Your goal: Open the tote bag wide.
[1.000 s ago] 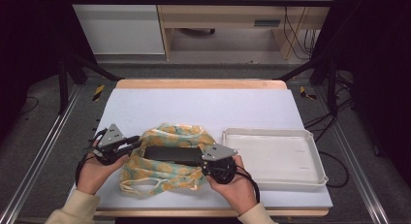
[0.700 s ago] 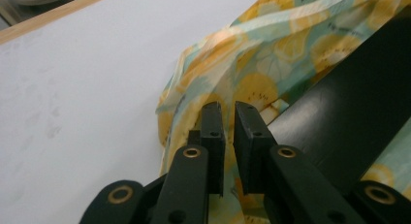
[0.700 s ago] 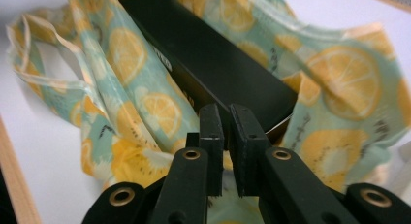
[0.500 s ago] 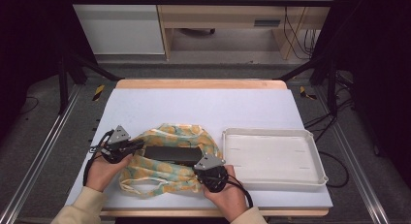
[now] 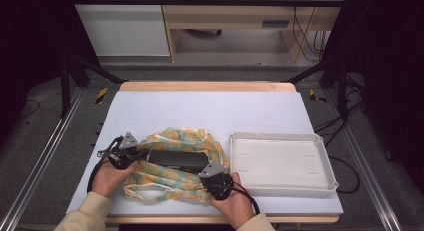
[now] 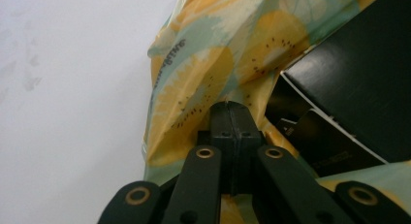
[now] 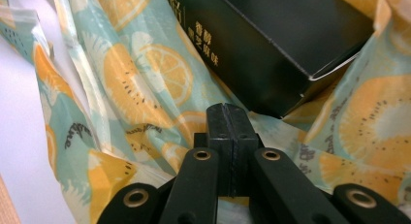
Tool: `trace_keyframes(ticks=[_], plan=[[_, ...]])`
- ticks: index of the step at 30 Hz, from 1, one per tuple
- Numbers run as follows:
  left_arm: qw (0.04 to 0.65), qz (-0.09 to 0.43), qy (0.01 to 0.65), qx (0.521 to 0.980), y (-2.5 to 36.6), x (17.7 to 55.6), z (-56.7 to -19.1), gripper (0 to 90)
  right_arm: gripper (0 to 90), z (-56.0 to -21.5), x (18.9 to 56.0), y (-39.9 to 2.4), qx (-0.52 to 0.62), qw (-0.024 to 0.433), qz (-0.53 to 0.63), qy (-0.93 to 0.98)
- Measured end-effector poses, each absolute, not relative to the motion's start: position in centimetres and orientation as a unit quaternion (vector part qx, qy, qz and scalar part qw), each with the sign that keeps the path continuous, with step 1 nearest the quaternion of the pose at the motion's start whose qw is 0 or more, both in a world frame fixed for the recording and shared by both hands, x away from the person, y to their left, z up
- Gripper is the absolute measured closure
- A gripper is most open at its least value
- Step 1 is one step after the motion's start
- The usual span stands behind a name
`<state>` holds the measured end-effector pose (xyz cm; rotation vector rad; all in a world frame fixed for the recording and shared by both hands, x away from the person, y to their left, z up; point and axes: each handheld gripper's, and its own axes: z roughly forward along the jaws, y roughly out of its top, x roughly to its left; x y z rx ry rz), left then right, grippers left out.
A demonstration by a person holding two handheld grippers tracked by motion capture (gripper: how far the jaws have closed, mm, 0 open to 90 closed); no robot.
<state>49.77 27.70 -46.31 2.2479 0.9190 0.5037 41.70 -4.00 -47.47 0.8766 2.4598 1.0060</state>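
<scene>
White covering is spreading over the one table, with a strip of bare wood showing along its far edge. One white plastic tray is sitting on the right part of it, shallow and rectangular, with nothing lying in it. Just left of the tray, one thin plastic bag printed with orange slices on pale green is lying crumpled near the front edge, its loose handles trailing toward the person. One black box is resting in the bag's open mouth, flat, with its long axis running left to right across the table; one end is pointing at the left gripper and the other toward the right gripper. In the right gripper view, gold lettering is showing along the side of the box.

Two grippers are working at the bag, one in each hand. The left gripper's jaws have just been closing and are now standing pressed together at the bag's left edge; whether film is pinched between them I cannot tell. The right gripper's jaws have likewise just been closing and are meeting flush over the bag's near side, below the box corner.
</scene>
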Motion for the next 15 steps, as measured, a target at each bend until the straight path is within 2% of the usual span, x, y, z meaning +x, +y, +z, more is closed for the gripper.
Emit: trace_keyframes(ticks=[15], plan=[[0.310,0.184,0.353,0.863,28.12,50.18,-46.91,90.0,90.0,-47.80,41.79,-4.05,0.305,0.164,0.347,0.872]])
